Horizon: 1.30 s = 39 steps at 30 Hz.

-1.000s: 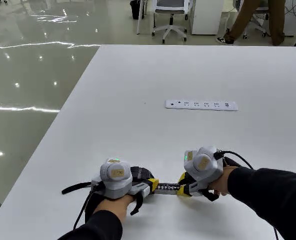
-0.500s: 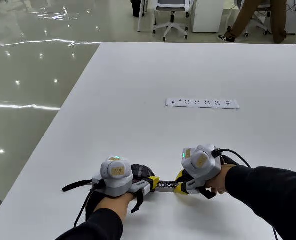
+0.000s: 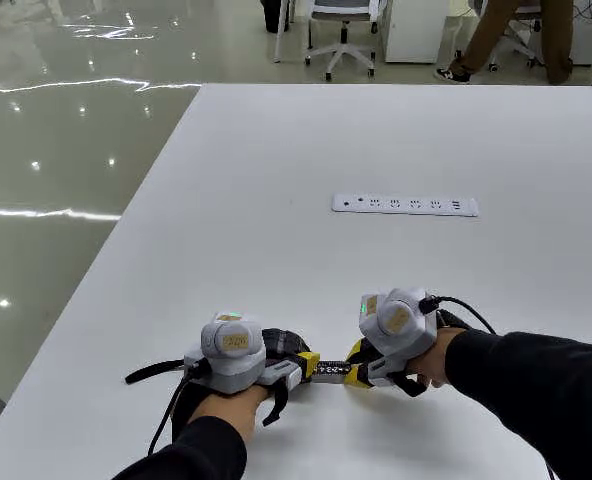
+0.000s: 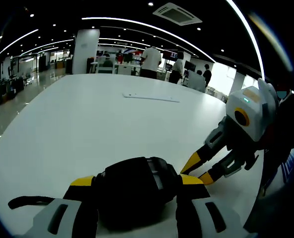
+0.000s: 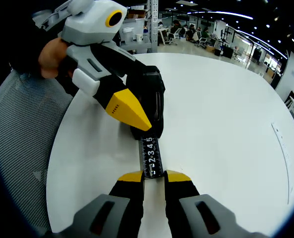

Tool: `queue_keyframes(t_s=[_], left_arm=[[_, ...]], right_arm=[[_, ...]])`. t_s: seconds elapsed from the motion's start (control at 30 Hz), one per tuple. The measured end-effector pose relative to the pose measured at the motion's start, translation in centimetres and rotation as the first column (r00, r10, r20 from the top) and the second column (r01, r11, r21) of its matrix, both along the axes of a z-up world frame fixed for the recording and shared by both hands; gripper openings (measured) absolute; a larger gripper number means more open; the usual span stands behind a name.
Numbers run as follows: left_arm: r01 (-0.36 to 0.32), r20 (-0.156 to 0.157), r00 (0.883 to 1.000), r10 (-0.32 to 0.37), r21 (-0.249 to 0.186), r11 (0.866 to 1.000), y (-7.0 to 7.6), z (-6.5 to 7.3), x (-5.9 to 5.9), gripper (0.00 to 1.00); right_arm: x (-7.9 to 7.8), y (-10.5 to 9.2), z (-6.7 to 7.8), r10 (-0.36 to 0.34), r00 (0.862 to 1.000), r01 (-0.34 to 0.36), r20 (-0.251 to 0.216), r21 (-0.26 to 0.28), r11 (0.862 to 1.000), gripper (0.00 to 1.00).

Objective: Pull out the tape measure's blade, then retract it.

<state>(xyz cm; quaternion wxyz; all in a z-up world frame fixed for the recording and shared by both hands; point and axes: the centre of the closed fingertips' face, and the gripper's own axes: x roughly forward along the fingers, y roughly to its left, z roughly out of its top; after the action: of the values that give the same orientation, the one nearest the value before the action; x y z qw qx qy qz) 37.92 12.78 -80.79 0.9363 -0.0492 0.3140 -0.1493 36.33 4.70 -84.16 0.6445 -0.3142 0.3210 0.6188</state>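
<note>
The black tape measure (image 4: 137, 193) lies on the white table (image 3: 376, 130), and my left gripper (image 4: 137, 180) is shut on its body. In the head view the case (image 3: 282, 346) sits at the near edge beside that gripper (image 3: 301, 367). A short length of black blade (image 5: 151, 156), numbered up to about 5, runs from the case (image 5: 149, 96) to my right gripper (image 5: 154, 176). That gripper is shut on the blade's end. In the head view the blade (image 3: 331, 369) spans the small gap between the left gripper and my right gripper (image 3: 353, 375).
A white power strip (image 3: 404, 206) lies flat at mid-table, well beyond the grippers. The table's left edge (image 3: 126, 230) drops to a glossy floor. An office chair (image 3: 341, 30) and a standing person (image 3: 521, 40) are past the far edge.
My right gripper has moved left toward the case, and the exposed blade is shorter. The left gripper and case have stayed put.
</note>
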Motion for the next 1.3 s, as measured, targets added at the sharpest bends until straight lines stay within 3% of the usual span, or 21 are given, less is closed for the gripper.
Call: queue_keyframes(t_s=[1.3], left_arm=[[-0.003, 0.0, 1.0, 0.003, -0.023, 1.0, 0.1, 0.0, 0.0, 0.59]], right_arm=[[0.0, 2.3, 0.0, 0.012, 1.0, -0.012, -0.008, 0.021, 1.0, 0.11]])
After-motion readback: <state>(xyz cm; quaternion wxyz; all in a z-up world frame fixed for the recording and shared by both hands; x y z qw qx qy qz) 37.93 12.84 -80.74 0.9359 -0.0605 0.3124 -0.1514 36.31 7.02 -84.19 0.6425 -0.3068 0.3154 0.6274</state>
